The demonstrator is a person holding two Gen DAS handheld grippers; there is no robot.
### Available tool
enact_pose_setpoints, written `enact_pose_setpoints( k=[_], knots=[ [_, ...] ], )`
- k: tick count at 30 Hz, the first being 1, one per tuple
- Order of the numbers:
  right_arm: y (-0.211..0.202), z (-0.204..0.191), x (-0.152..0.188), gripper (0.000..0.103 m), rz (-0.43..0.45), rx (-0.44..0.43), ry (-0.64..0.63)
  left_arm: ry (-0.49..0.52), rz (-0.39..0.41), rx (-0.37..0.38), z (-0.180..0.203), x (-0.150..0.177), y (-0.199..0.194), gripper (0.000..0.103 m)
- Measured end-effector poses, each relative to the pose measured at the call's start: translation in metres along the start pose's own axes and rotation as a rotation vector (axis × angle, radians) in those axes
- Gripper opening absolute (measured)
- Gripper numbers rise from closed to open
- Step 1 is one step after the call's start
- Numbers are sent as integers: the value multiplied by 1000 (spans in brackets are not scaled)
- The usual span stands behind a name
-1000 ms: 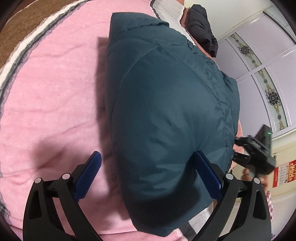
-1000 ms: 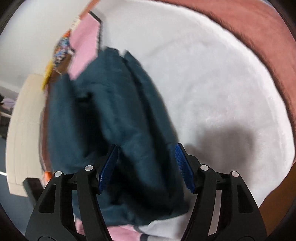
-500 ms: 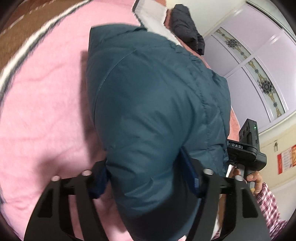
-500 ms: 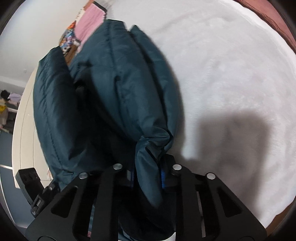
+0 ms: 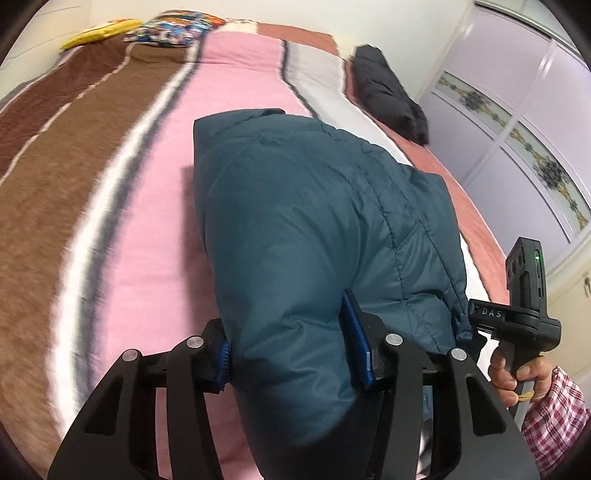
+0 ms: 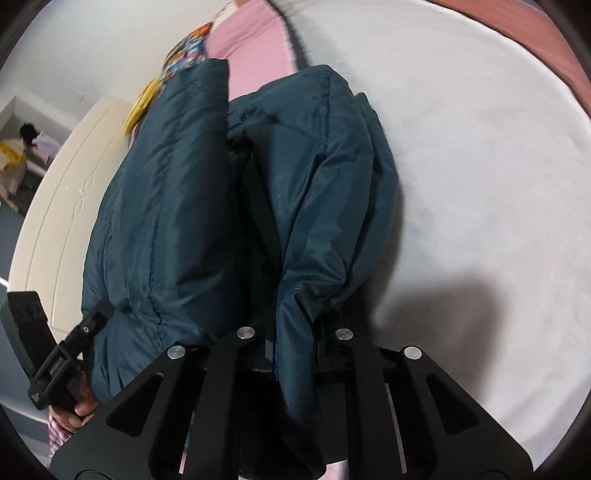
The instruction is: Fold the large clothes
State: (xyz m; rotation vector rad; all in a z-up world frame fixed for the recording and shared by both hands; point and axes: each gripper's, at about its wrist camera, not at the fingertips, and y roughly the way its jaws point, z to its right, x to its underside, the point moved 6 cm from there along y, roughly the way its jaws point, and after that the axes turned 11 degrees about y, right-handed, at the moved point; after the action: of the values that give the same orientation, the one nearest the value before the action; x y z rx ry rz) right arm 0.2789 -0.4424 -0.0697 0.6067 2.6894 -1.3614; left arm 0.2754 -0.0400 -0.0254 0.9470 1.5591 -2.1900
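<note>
A large teal puffer jacket [image 5: 317,221] lies folded on the striped bed blanket [image 5: 147,229]. My left gripper [image 5: 291,347] is shut on a thick fold at the jacket's near end and holds it raised. In the right wrist view the same jacket [image 6: 207,206] hangs bunched from my right gripper [image 6: 295,343], which is shut on a pinched fold of it above the white part of the blanket [image 6: 480,166]. The right gripper also shows at the right edge of the left wrist view [image 5: 517,314], held by a hand.
A dark folded garment [image 5: 388,92] lies at the far end of the bed. Patterned pillows [image 5: 170,29] sit at the head. Wardrobe doors [image 5: 535,122] stand on the right; a cream footboard [image 6: 62,192] runs along the left in the right wrist view.
Both grippers closed on the jacket's near edge. They have since lifted it, and the views now tilt up to show more of the bed and room.
</note>
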Motion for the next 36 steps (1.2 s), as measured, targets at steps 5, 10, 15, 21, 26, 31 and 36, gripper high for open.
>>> enact_pose_setpoints(
  k=[5, 10, 15, 21, 26, 31, 36],
  knots=[
    [30, -43, -6, 13, -25, 14, -75, -63, 11, -36, -46, 3, -11, 50],
    [46, -54, -6, 13, -27, 54, -107, -122, 6, -21, -69, 14, -9, 50],
    [58, -56, -6, 13, -16, 76, -57, -102, 15, -11, -67, 22, -9, 51],
    [67, -61, -7, 13, -10, 109, -43, -110, 13, -10, -65, 22, -9, 52],
    [73, -65, -11, 15, -7, 128, -28, -114, 12, -18, -67, 23, -8, 53],
    [76, -64, -12, 20, -5, 138, -1, -124, 11, -27, -66, 25, -10, 56],
    [71, -58, -12, 29, -3, 141, 45, -122, 4, -61, -66, 27, -15, 62]
  ],
)
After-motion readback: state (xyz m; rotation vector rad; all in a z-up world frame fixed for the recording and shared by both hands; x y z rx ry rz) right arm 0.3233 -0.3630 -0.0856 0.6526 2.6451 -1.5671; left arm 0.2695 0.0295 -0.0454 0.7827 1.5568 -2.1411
